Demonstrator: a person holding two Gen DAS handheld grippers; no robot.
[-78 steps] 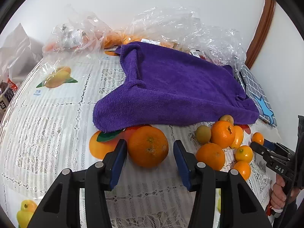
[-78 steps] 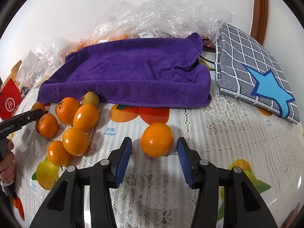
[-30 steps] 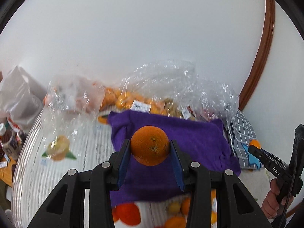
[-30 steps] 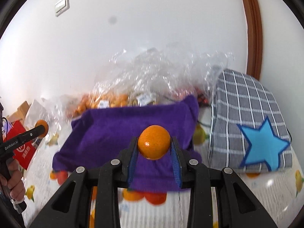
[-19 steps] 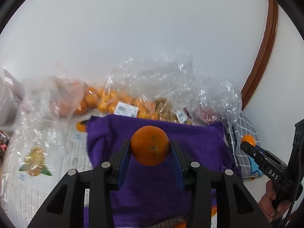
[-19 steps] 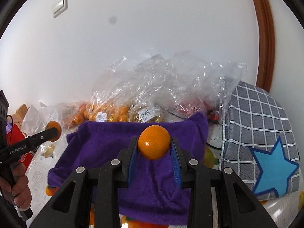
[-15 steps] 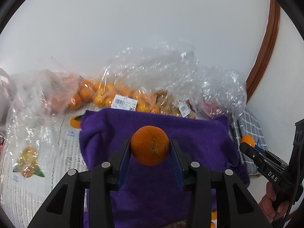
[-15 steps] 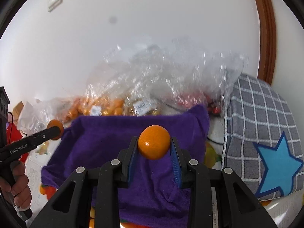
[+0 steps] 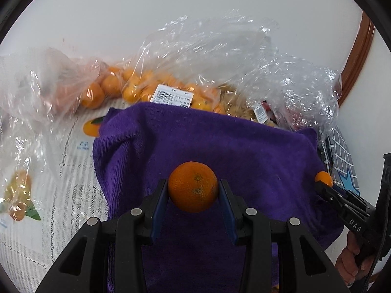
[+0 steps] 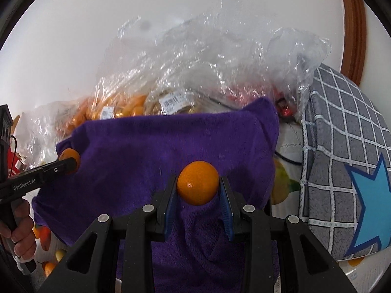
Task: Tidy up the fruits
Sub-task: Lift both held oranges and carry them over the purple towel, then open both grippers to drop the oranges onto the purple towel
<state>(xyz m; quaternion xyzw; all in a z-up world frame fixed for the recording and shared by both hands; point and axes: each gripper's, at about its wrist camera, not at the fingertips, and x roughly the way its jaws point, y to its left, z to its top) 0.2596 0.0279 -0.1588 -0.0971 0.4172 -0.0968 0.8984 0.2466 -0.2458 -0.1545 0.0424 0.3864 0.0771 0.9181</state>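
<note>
My left gripper (image 9: pixel 193 190) is shut on a large orange (image 9: pixel 193 187) and holds it above the purple towel (image 9: pixel 220 141). My right gripper (image 10: pixel 198 188) is shut on a smaller smooth orange (image 10: pixel 198 186) above the same towel (image 10: pixel 146 144). Each gripper shows in the other's view: the right one (image 9: pixel 325 182) with its orange at the towel's right edge, the left one (image 10: pixel 69 162) with its orange at the towel's left edge.
Clear plastic bags of oranges (image 9: pixel 136 88) and other fruit (image 10: pixel 195 73) lie behind the towel against the white wall. A grey checked cushion with a blue star (image 10: pixel 347 171) lies to the right. Loose fruits (image 10: pixel 48 267) lie on the fruit-print tablecloth (image 9: pixel 48 195).
Both grippers closed on their oranges, lifted them off the table, and have since moved forward over the purple towel, which now fills more of both views.
</note>
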